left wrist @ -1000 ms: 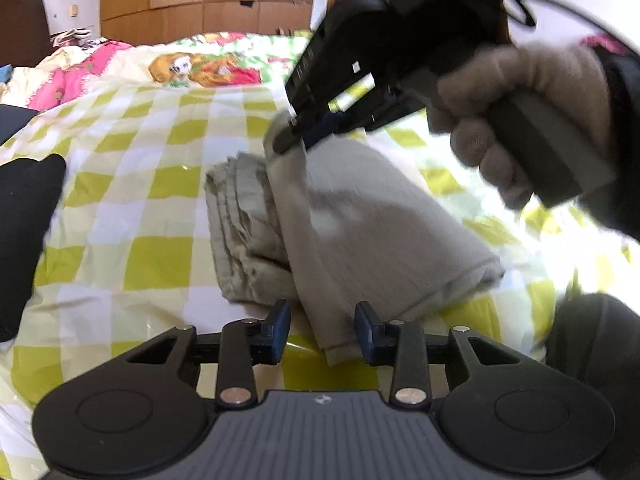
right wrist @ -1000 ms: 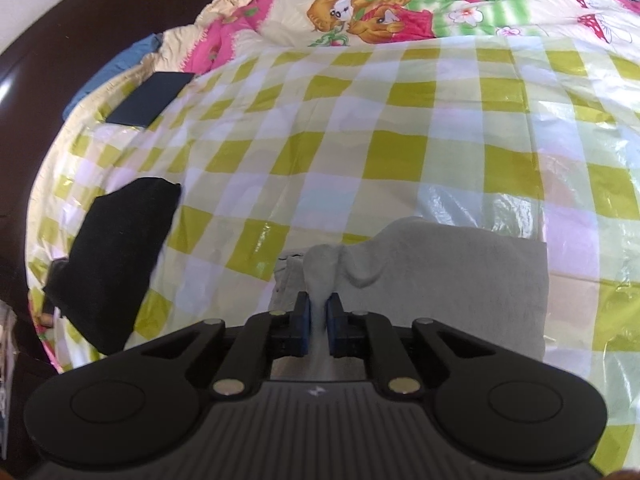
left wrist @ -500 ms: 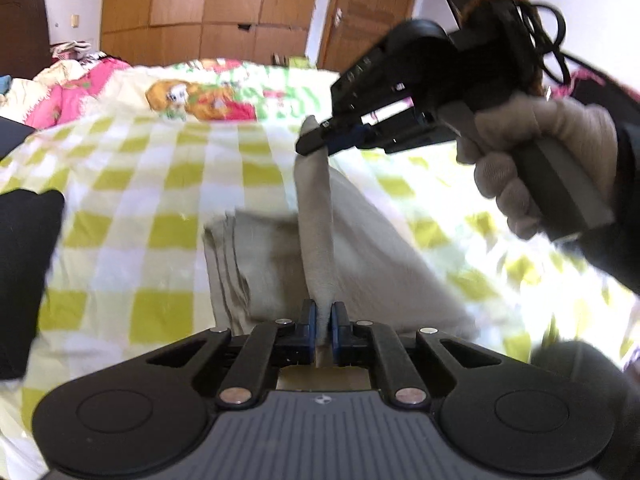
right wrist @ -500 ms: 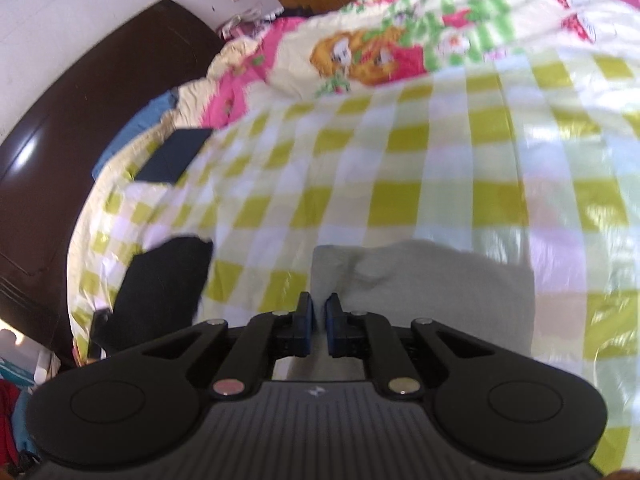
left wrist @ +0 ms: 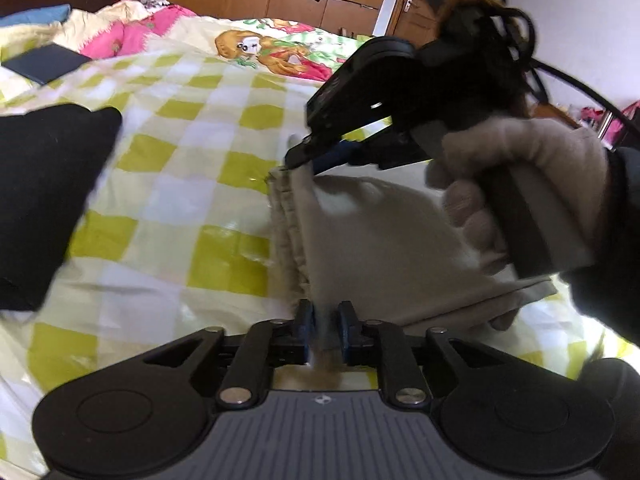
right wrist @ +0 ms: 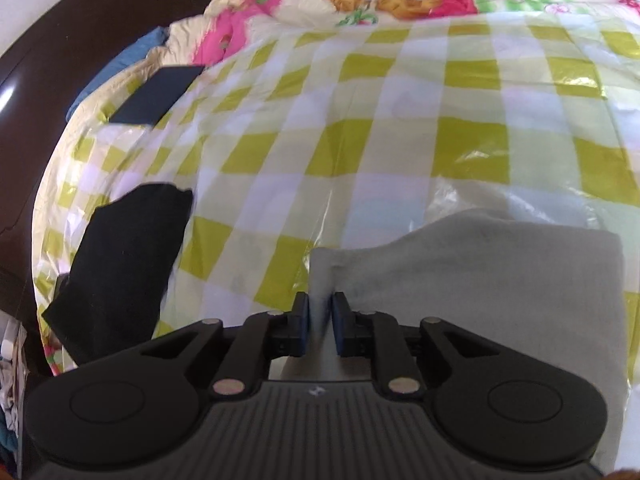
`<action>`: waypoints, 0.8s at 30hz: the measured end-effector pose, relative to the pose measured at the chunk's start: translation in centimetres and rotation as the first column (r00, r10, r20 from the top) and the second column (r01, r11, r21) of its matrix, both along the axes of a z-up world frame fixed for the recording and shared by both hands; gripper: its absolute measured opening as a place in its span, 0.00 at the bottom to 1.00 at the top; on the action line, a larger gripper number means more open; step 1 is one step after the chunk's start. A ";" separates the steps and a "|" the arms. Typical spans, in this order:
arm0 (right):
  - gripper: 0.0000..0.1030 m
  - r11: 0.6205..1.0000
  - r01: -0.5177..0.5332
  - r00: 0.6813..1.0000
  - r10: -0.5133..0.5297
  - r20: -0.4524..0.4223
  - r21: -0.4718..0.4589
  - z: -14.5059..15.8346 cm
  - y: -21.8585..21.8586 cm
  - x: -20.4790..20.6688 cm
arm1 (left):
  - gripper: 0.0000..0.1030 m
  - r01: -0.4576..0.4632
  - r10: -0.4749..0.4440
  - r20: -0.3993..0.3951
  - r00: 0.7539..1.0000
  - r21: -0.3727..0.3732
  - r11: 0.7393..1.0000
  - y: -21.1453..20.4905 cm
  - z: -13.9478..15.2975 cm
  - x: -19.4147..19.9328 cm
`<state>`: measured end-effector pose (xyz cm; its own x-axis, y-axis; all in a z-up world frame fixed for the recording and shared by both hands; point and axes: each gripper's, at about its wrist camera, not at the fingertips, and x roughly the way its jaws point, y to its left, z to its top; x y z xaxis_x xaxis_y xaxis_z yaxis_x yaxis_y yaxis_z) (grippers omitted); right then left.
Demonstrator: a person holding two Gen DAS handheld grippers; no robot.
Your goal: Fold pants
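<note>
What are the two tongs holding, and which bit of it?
Both hold the folded beige cloth pants. The left tongs pinch the top layer's near edge; the right tongs pinch its far corner, above the checked yellow-and-white bed cover.

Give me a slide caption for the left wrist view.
Both grippers, left gripper and right gripper, pinch the folded beige pants on a checked bedspread.

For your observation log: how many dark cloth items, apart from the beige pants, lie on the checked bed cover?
2. A black garment lies left of the pants, near the cover's edge. A flat dark folded piece sits farther back by the pink bedding. Others may lie out of view.
</note>
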<state>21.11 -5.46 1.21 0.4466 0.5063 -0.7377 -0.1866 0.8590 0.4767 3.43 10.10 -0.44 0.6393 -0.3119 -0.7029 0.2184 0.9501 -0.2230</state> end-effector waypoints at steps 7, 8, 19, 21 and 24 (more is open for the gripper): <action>0.50 0.998 0.050 0.983 -0.044 0.178 -0.033 5.6 -6.1 -4.7 | 0.47 -0.091 0.078 0.082 0.994 0.165 0.982 1.0 1.7 -1.7; 0.52 0.997 0.062 0.981 -0.051 0.189 -0.053 5.7 -7.0 -5.9 | 0.47 -0.103 0.085 0.105 0.991 0.174 0.979 1.1 2.2 -1.7; 0.60 0.986 0.160 0.986 -0.158 0.047 -0.045 -0.8 -12.6 -14.1 | 0.50 0.048 -0.088 0.122 0.989 0.294 0.955 -5.1 0.3 3.9; 0.61 0.988 0.157 0.988 -0.157 0.006 0.005 -2.1 -12.2 -14.9 | 0.63 0.053 -0.087 0.090 0.992 0.326 0.944 -4.8 -1.2 4.5; 0.61 0.993 0.117 0.993 -0.118 0.024 0.032 -2.2 -11.1 -15.8 | 0.67 0.053 -0.096 0.101 0.990 0.370 0.928 -5.0 -0.5 3.9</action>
<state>5.28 -16.59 -0.99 0.5233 0.4714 -0.7099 -0.0977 0.8607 0.4996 7.28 5.10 -0.94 0.7073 -0.0974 -0.7002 0.2950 0.9408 0.1671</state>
